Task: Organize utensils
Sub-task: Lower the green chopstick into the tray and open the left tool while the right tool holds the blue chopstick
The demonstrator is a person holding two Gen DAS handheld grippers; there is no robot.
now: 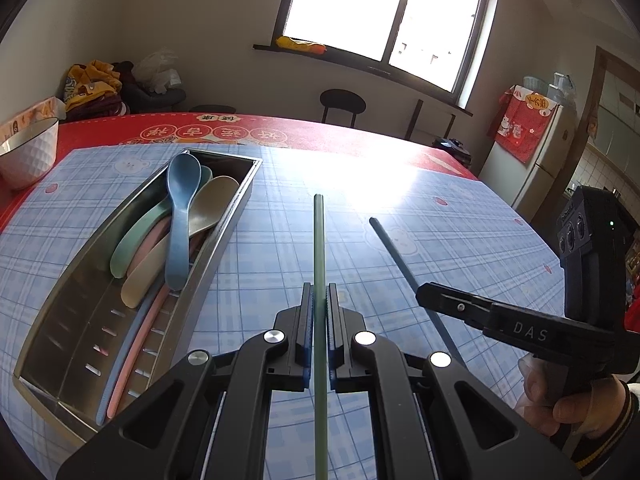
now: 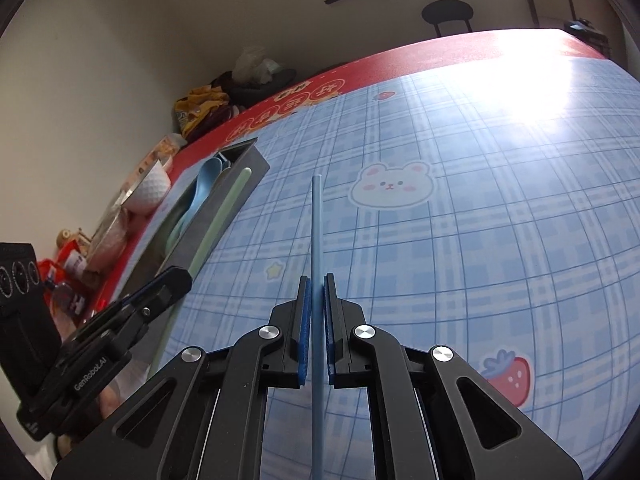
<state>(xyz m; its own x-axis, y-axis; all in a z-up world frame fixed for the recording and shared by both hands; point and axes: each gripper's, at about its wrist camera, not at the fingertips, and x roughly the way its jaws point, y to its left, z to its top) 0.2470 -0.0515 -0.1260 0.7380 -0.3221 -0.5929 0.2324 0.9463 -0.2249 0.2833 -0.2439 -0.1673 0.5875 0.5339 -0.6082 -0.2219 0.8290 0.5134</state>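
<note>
Left tool [image 1: 319,308] clamped on a green chopstick [image 1: 319,240], which runs straight forward between the pads and projects well past the fingertips, its far end above the checked desk [image 1: 460,240]. Right tool [image 2: 318,292] likewise closed on a blue chopstick [image 2: 316,224], held along the tool axis with its far end over the desk near a bear print [image 2: 392,188]. In the left view the right tool sits at right, held in a hand [image 1: 576,404], its blue chopstick angled forward and to the left, just right of the green one. A metal tray [image 1: 236,216] lies left of both tools; it holds a blue spoon [image 1: 180,216], a green spoon [image 1: 132,248], beige spoons [image 1: 140,280] and a pink chopstick [image 1: 132,364]. A white bowl [image 1: 28,152] stands left of the tray on the red cloth [image 1: 280,128].
</note>
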